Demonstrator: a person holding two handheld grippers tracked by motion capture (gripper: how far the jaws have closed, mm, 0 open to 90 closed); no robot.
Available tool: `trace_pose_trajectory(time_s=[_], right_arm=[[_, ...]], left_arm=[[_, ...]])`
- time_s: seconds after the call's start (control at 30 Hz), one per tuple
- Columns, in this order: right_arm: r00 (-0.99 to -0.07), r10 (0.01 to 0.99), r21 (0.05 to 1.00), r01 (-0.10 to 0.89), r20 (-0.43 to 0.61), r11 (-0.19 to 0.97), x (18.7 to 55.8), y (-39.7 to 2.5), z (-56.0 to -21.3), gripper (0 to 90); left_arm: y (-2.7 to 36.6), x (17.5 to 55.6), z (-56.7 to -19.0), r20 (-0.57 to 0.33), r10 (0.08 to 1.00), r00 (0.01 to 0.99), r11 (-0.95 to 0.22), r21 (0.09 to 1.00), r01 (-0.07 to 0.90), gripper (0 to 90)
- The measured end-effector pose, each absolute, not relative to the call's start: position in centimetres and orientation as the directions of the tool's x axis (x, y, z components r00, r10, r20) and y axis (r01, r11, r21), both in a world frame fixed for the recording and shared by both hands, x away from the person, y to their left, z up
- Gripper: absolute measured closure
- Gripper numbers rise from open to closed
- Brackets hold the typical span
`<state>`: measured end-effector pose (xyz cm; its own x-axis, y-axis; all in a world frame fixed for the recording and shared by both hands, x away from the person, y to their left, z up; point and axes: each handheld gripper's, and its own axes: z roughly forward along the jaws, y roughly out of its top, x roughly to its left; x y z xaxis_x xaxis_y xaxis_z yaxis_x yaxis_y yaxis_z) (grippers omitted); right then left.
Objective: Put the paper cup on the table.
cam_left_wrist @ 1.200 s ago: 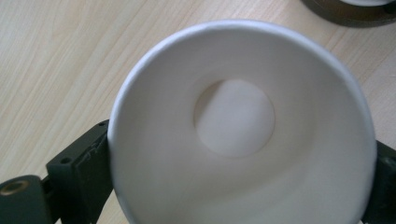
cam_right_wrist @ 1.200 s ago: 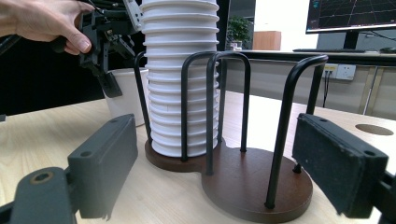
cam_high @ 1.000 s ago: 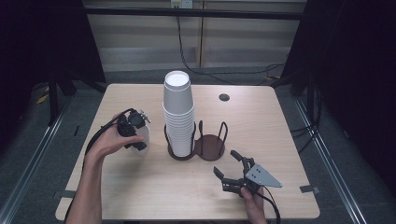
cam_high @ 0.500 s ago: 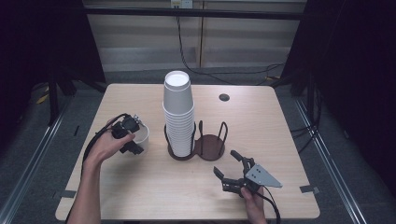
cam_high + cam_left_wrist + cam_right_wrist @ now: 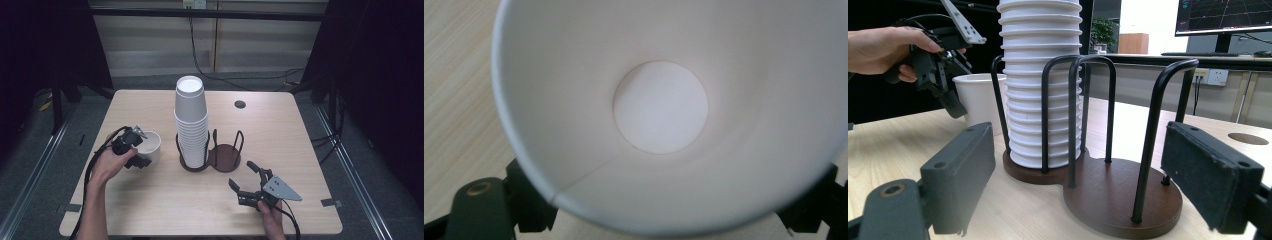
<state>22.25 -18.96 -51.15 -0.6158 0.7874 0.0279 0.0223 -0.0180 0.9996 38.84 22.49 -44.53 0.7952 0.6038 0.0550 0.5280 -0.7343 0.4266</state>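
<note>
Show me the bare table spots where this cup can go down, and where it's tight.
Free: the far strip behind the cup stack, up to the round hole; the right side beyond the holder; the near-left edge. Crowded: between the left gripper with its single cup and the stack, and in front of the holder by the right gripper.

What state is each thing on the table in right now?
Single cup: upright on the table, empty, gripped by the left claw.
Cup stack: nested upside down in the holder's left ring.
Holder: right ring empty.
Right claw: open, holding nothing.
</note>
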Motion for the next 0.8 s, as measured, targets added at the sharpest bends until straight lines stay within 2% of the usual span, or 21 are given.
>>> trace_pose_trajectory(time_s=[0.1,0.23,0.33,0.8], right_arm=[[-0.616,0.787,1.000,0.022,0.028,-0.018,22.3,-19.0,-51.2,13.4],[-0.616,0.787,1.000,0.022,0.028,-0.018,22.3,-19.0,-51.2,13.4],[-0.616,0.788,1.000,0.022,0.028,-0.018,22.3,-19.0,-51.2,13.3],[-0.614,0.789,1.000,0.021,0.027,-0.018,22.2,-19.0,-51.2,13.2]], left_arm=[[22.9,38.3,-44.4,0.055,0.619,0.784,-0.719,0.441,0.537,17.0],[23.9,37.5,-44.4,-0.020,0.645,0.764,-0.633,0.547,0.549,16.6],[24.3,36.9,-44.6,-0.015,0.672,0.741,-0.607,0.561,0.562,16.2],[25.2,33.4,-43.7,0.009,0.734,0.680,-0.471,0.728,0.498,16.7]])
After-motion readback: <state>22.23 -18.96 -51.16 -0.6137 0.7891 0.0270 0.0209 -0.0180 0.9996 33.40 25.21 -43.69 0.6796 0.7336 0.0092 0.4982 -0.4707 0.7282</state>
